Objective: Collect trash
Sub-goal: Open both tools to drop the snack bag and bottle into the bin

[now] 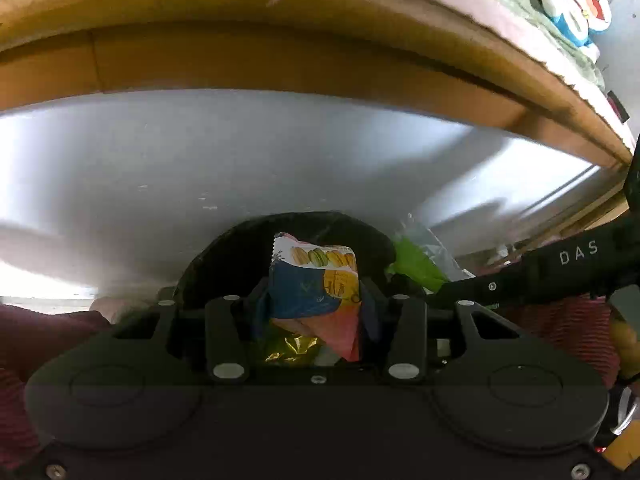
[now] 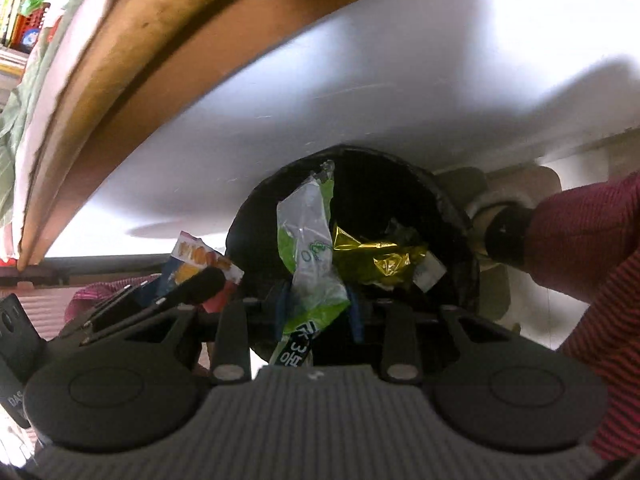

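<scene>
My left gripper (image 1: 316, 300) is shut on a colourful snack wrapper (image 1: 316, 284) printed with macarons, held over the mouth of a black-lined trash bin (image 1: 224, 248). My right gripper (image 2: 316, 308) is shut on a green and clear plastic wrapper (image 2: 308, 240), also above the trash bin (image 2: 400, 184). A crumpled gold foil wrapper (image 2: 376, 260) lies inside the bin, and gold foil (image 1: 294, 346) shows below the left jaws. The macaron wrapper (image 2: 204, 260) and left gripper appear at the left of the right wrist view. The green wrapper (image 1: 416, 260) shows right of the left gripper.
A wooden bed frame (image 1: 280, 64) curves overhead, with a white floor (image 1: 200, 160) beneath it. A blue and white plush toy (image 1: 576, 4) sits on the bed. A red striped sleeve (image 2: 592, 248) and a black-gloved hand (image 2: 504, 236) are right of the bin. Books (image 2: 24, 12) stand far left.
</scene>
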Motion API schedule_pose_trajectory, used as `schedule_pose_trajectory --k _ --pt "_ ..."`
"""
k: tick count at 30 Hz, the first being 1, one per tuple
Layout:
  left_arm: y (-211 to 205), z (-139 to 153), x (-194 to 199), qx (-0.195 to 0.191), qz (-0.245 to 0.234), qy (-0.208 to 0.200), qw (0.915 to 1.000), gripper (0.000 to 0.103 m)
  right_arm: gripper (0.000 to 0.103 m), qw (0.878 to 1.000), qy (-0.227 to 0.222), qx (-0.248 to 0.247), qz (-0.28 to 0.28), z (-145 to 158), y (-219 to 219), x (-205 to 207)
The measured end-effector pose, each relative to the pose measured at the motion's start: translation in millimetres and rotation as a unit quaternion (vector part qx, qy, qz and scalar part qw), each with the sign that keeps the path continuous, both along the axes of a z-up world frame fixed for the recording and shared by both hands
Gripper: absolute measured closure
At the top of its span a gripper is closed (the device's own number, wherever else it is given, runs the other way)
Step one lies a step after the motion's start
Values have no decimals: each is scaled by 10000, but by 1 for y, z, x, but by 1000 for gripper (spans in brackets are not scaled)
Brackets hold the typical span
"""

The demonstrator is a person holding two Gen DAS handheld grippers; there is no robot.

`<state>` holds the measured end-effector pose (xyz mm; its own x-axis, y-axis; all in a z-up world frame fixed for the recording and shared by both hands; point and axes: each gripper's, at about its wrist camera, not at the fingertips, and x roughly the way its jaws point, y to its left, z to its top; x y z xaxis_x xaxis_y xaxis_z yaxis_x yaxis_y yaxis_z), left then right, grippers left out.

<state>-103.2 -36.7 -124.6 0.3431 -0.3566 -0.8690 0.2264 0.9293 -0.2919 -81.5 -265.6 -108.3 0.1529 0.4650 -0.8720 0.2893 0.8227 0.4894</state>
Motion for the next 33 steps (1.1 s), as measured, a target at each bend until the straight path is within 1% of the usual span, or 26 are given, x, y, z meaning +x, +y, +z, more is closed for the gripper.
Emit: schedule_pose_trajectory --k 2,4,5,6,8,9,11,12,13,18,23,28,33 --pt "-2 -2 2 17 0 39 10000 60 64 10000 28 -30 13 -1 0 1" --pt "-2 -5 3 16 -1 89 10000 60 59 10000 32 -41 23 -2 0 4" --pt "-5 -6 4 27 -6 111 9999 60 52 10000 26 -46 29 -2 0 5" --pt "-6 -8 4 46 -12 131 9999 60 47 10000 12 -52 36 -2 0 5" --pt "-8 -10 8 90 -52 169 9998 60 44 10000 0 -74 47 -2 0 6" --pt "-10 -10 8 113 -77 181 9997 57 41 9999 -18 -92 51 -1 1 6" --pt "-14 -14 7 180 -134 235 9995 43 40 9999 -46 -122 56 -1 1 7" --pt "-17 -15 9 221 -127 269 9993 31 39 9999 -56 -127 54 1 2 7" --pt "-19 -16 8 258 -117 283 9992 28 39 9999 -65 -132 54 1 1 7" --pt "-21 -16 8 390 -144 281 9987 27 36 9998 -115 -166 26 3 -1 5" --pt "-20 -14 8 394 -155 275 9987 26 35 9997 -152 -181 24 7 0 4" --pt "-21 -9 5 421 -213 149 9988 25 33 9995 -233 -202 111 12 0 3" --pt "-21 5 0 440 -275 -67 9986 25 29 9987 -407 -238 206 22 1 0"
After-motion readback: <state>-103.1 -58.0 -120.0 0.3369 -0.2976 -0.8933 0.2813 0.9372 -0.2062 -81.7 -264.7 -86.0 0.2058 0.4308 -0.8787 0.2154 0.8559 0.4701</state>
